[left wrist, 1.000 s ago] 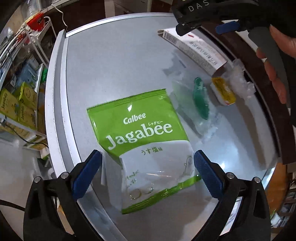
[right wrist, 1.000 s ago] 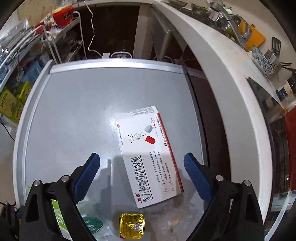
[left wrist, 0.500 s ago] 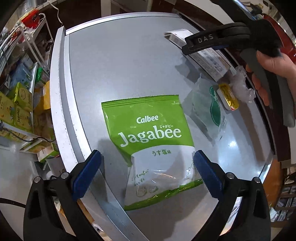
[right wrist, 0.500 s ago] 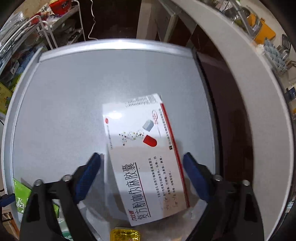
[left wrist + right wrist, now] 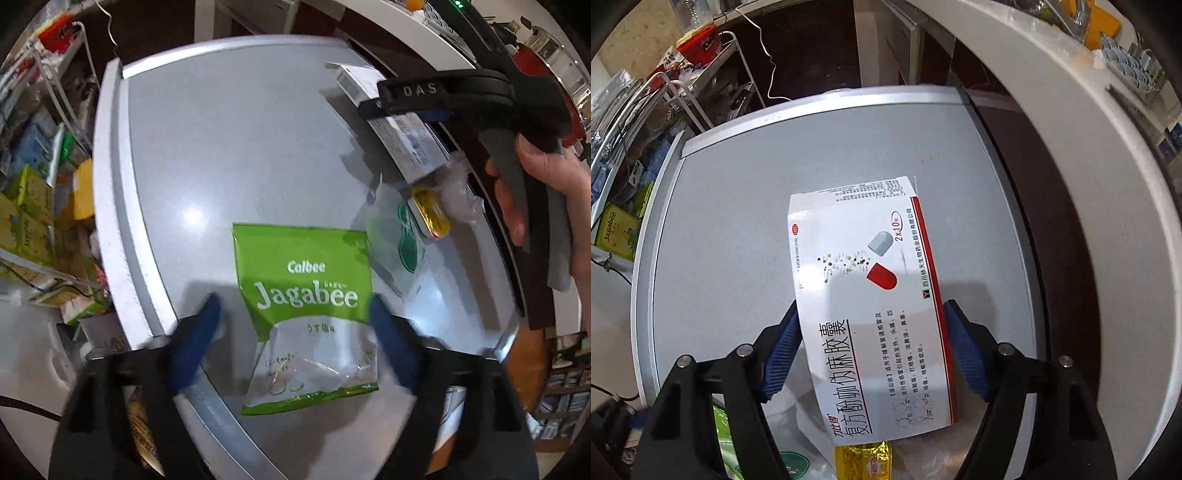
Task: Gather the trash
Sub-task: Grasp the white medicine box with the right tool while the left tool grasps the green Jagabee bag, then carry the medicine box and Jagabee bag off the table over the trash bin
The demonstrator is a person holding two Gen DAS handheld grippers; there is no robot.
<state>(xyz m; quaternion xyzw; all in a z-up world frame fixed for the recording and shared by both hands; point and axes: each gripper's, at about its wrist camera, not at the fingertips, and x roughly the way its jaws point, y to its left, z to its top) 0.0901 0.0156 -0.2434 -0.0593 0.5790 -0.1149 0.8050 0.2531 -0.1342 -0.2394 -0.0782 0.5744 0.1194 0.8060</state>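
Between the right gripper's (image 5: 871, 343) pads, the medicine box (image 5: 868, 295) is now clamped, where a second ago they only straddled it; pickup looks under way. The left gripper (image 5: 295, 332), spread wide, has closed in around the Jagabee bag (image 5: 306, 314) lying flat on the table (image 5: 229, 147). No bin shows.

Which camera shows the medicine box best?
The right wrist view: the medicine box fills the frame, printed face readable, between the right hand-held gripper fingers. The left wrist view shows only its side, partly hidden behind that gripper.
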